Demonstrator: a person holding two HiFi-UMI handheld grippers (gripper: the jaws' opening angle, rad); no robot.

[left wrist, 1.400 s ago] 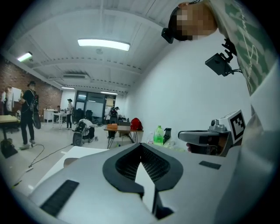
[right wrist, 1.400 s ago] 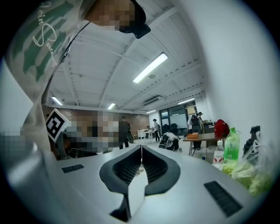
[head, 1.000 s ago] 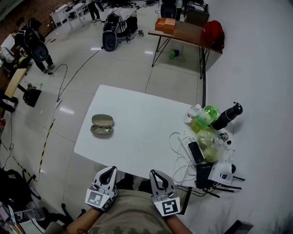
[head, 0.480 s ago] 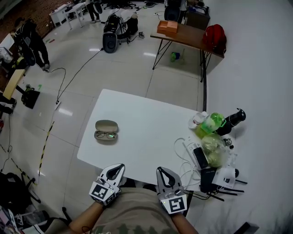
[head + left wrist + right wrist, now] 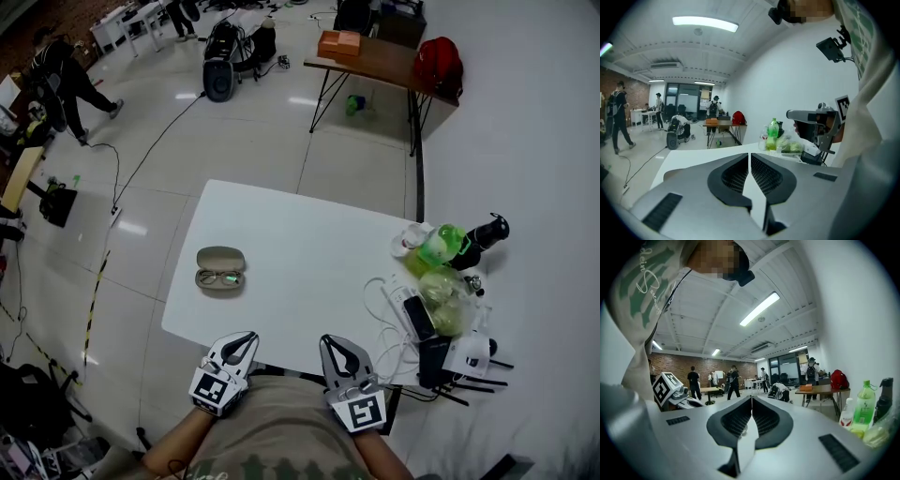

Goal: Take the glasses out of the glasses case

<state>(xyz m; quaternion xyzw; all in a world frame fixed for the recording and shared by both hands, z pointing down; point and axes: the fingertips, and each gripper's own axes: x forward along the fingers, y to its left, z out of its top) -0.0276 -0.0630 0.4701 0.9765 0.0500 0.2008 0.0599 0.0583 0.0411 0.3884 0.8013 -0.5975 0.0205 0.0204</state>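
An open grey glasses case [image 5: 220,268] lies on the left part of the white table [image 5: 309,262], its lid flipped back. The glasses [image 5: 219,277] rest in its nearer half. My left gripper [image 5: 246,337] hangs off the table's near edge, close to my body, with its jaws shut and nothing between them. My right gripper [image 5: 332,341] is beside it at the same edge, also shut and empty. Both are well short of the case. In the left gripper view the left gripper [image 5: 750,155] shows pressed-together jaws; the right gripper [image 5: 751,399] looks the same in its own view.
At the table's right end sit a green bottle [image 5: 437,246], a black bottle [image 5: 483,236], a small white bottle [image 5: 411,240], a bag of greens [image 5: 441,300], cables and chargers [image 5: 412,323]. A brown table [image 5: 375,61] with a red bag [image 5: 438,64] stands beyond. People walk far left.
The head view has shifted slightly, so the table and case sit a little differently in frame. Both grippers stay shut at the near edge; the case has not moved.
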